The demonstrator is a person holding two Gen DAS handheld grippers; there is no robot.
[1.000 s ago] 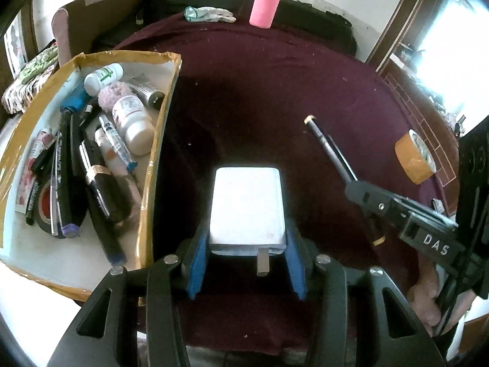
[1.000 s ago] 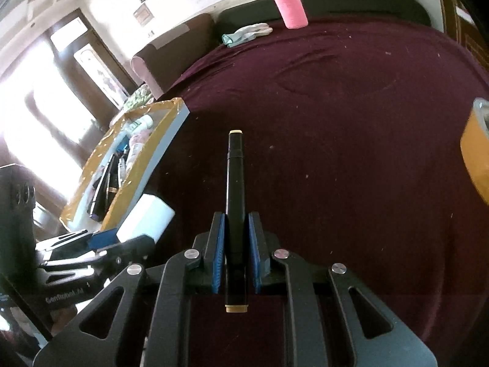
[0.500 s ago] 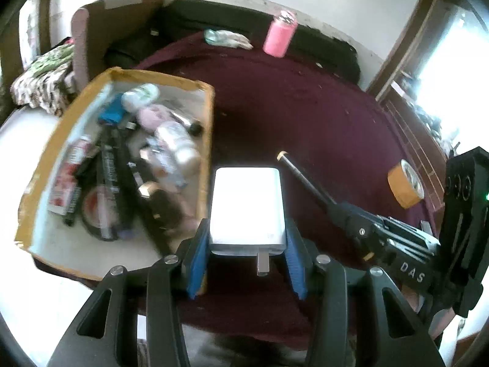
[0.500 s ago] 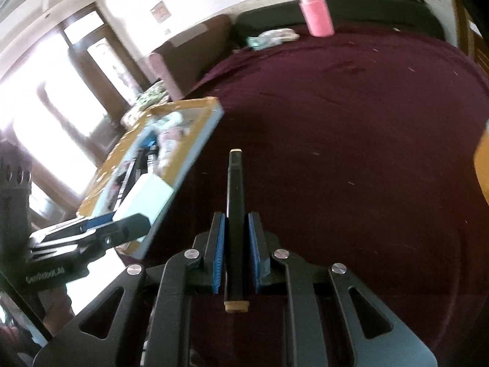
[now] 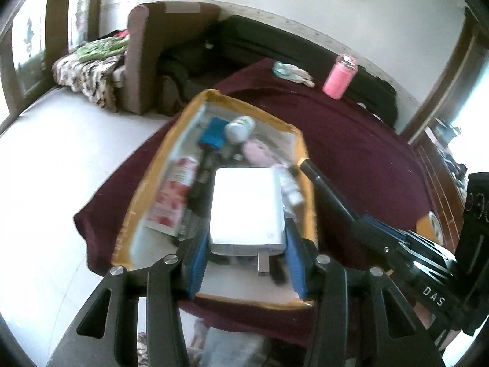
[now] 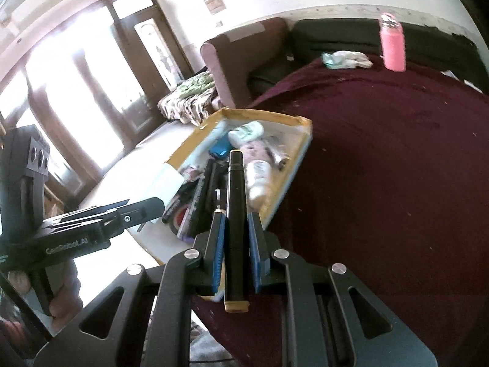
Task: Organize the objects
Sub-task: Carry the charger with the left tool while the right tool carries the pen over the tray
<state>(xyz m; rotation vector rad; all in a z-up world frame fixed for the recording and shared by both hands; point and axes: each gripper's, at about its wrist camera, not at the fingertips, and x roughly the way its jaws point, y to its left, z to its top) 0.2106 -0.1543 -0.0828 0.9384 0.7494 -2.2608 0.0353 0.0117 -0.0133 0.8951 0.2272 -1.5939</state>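
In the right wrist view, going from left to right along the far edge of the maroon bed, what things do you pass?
Brown armchair → crumpled white cloth → pink bottle.

My bed (image 6: 397,159), maroon-covered: tape-edged box (image 6: 301,120) at frame centre-left, pink bottle (image 6: 392,46) and crumpled cloth (image 6: 347,58) upper right.

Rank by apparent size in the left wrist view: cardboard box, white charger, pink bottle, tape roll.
1. cardboard box
2. white charger, enlarged by nearness to the camera
3. pink bottle
4. tape roll, partly hidden, so unsure against the bottle
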